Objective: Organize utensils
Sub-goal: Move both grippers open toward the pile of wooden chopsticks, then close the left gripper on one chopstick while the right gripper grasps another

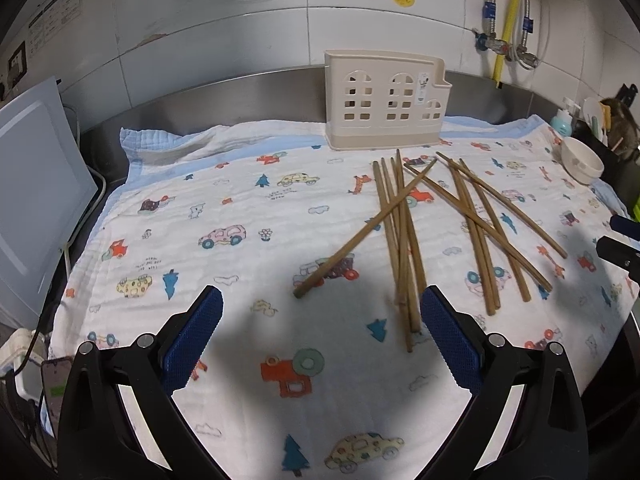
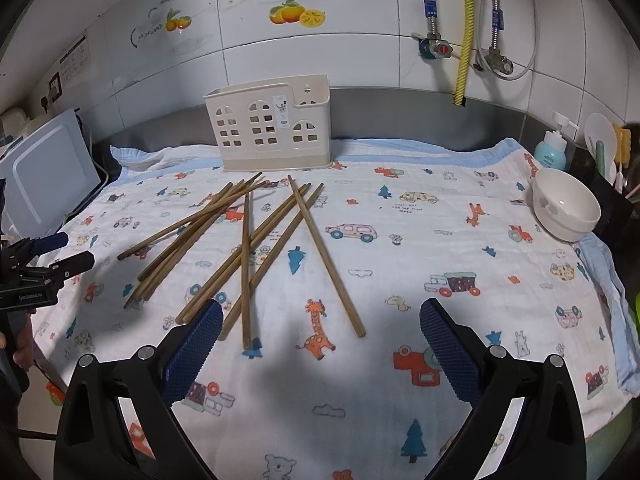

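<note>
Several brown wooden chopsticks (image 1: 404,236) lie scattered and crossed on a white cloth with cartoon cars (image 1: 240,208). They also show in the right wrist view (image 2: 244,252). A cream utensil holder with window cut-outs (image 1: 386,100) stands upright behind them at the back, and shows in the right wrist view (image 2: 272,124). My left gripper (image 1: 322,340) is open and empty, low over the cloth, its right finger beside the near chopstick ends. My right gripper (image 2: 320,344) is open and empty, just in front of the near chopstick ends.
A white bowl (image 2: 564,204) sits at the cloth's right edge, with a soap bottle (image 2: 554,148) and a dark rack behind it. A white appliance (image 1: 36,200) stands at the left with cables and a phone. A tiled wall with pipes is behind.
</note>
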Demonstrator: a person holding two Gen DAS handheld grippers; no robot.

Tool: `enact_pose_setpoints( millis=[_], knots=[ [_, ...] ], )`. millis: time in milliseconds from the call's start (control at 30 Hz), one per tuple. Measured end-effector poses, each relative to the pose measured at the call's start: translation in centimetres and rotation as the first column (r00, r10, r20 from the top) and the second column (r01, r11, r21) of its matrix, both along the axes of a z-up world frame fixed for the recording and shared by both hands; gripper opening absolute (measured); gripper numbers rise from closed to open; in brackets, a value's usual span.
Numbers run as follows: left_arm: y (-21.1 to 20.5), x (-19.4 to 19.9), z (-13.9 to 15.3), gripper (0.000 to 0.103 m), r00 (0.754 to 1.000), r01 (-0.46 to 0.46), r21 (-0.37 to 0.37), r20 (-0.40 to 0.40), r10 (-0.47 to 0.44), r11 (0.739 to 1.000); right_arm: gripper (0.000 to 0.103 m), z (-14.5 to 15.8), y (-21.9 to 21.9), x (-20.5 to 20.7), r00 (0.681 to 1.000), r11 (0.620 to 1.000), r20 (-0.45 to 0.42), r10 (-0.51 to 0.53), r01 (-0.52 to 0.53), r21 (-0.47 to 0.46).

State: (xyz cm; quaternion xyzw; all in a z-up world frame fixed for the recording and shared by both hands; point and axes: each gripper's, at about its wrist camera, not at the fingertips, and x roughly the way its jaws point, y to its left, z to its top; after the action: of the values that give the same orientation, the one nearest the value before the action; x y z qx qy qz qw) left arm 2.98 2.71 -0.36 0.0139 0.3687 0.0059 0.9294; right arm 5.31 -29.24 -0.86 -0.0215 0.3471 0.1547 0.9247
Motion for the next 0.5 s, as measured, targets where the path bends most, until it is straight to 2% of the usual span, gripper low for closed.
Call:
enact_pose_setpoints(
  millis=[33,133,200,233,300,500],
  knots=[
    [0.2,0.3,0.0,0.097,1.0,-0.002,0.001,0.002,0.002,1.0,0.096,-0.1,-0.1,0.2,1.0,1.0,-0.002,-0.003,0.003,0.001],
    [0.8,1.4,-0.2,0.088,1.0,-0.004,-0.003,-0.005,0.004,1.0,0.094,-0.3,-0.3,1.1,1.0,1.0,-0.012,-0.009,0.009,-0.002],
    [1.3,2.1,-0.5,0.077,1.0,-0.004,-0.009,-0.014,0.003,1.0,0.086,-0.6,-0.4,1.7,1.0,1.0,-0.026,-0.009,0.009,-0.004],
    [1.5,2.5,-0.7,0.075,1.0,-0.004,-0.013,-0.021,0.004,1.0,0.083,-0.7,-0.5,2.0,0.999,1.0,-0.035,-0.009,0.009,-0.002],
    [1.9,3.2,-1.2,0.065,0.999,0.004,-0.02,-0.039,-0.005,1.0,0.079,-1.2,-0.6,2.6,0.999,1.0,-0.051,-0.011,0.011,0.002],
    [2.8,4.6,-2.9,0.048,0.995,0.046,-0.07,-0.084,-0.052,0.997,0.061,-2.9,-0.5,4.0,0.994,1.0,-0.105,-0.002,0.001,-0.005]
  ],
)
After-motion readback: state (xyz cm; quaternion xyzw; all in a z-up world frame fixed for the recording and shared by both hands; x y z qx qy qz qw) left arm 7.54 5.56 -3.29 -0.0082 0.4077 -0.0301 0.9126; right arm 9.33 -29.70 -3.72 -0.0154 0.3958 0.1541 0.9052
